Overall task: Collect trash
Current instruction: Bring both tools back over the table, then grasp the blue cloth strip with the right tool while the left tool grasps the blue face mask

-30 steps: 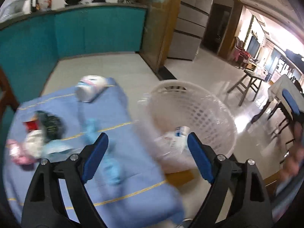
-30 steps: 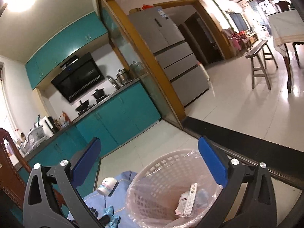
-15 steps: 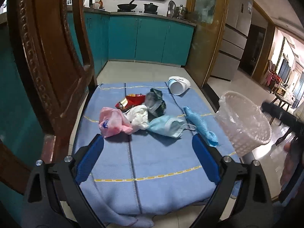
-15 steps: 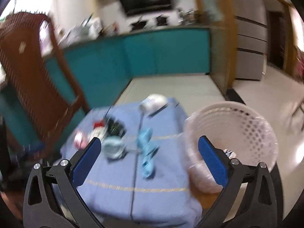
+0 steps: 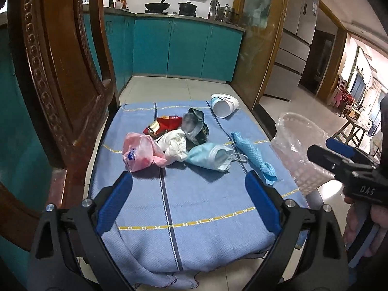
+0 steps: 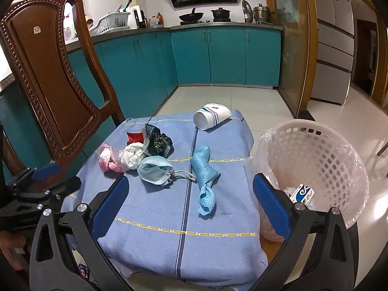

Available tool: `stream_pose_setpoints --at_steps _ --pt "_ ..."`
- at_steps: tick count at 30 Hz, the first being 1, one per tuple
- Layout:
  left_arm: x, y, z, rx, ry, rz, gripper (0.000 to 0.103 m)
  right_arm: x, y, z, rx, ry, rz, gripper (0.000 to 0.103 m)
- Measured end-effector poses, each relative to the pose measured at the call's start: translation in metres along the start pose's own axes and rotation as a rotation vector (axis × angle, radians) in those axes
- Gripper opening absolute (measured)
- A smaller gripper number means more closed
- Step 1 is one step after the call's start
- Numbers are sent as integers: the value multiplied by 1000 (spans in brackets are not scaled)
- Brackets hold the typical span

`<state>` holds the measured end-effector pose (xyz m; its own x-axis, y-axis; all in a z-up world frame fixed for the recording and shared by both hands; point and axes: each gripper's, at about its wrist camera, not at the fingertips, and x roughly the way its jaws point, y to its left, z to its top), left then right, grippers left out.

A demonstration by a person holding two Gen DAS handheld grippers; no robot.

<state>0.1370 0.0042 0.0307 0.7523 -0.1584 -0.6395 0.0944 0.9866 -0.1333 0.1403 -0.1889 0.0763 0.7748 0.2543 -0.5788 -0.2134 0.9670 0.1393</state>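
Left gripper [image 5: 189,198] and right gripper [image 6: 190,205]: jaws apart, empty, swung from the basket [image 6: 315,150] back over the table. Trash heap, pink bag [image 5: 141,154] to face mask [image 5: 209,156], lies at 12 o'clock; basket at 3. Next pickup pending.

Ahead of your left tongs [image 5: 189,202], the worktop [image 5: 198,208] carries a cluster of trash: a plastic bag [image 5: 141,154] nearest on the left, a crumpled tissue [image 5: 174,145] just right of it, a face mask [image 5: 209,157] further right, and two wrappers [image 5: 167,126] behind them. A rolled cloth [image 6: 205,177] lies straight ahead of your right tongs [image 6: 190,202], right of the mask. A paper cup [image 6: 212,118] lies on its side at the far edge. The basket [image 6: 322,160] stands beside the worktop, right of your right tongs, with a small carton [image 6: 303,192] in it. A chair [image 6: 53,72] stands to the left.
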Motion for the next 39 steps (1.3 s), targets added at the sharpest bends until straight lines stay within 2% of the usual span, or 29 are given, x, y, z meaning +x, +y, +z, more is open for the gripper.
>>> stream_pose_setpoints --at_steps 28,39 --pt "11 1 -4 12 34 19 94 7 -7 -2 -10 8 -17 100" --pt "32 4 -12 13 106 45 94 32 -9 -9 -41 51 -51 99"
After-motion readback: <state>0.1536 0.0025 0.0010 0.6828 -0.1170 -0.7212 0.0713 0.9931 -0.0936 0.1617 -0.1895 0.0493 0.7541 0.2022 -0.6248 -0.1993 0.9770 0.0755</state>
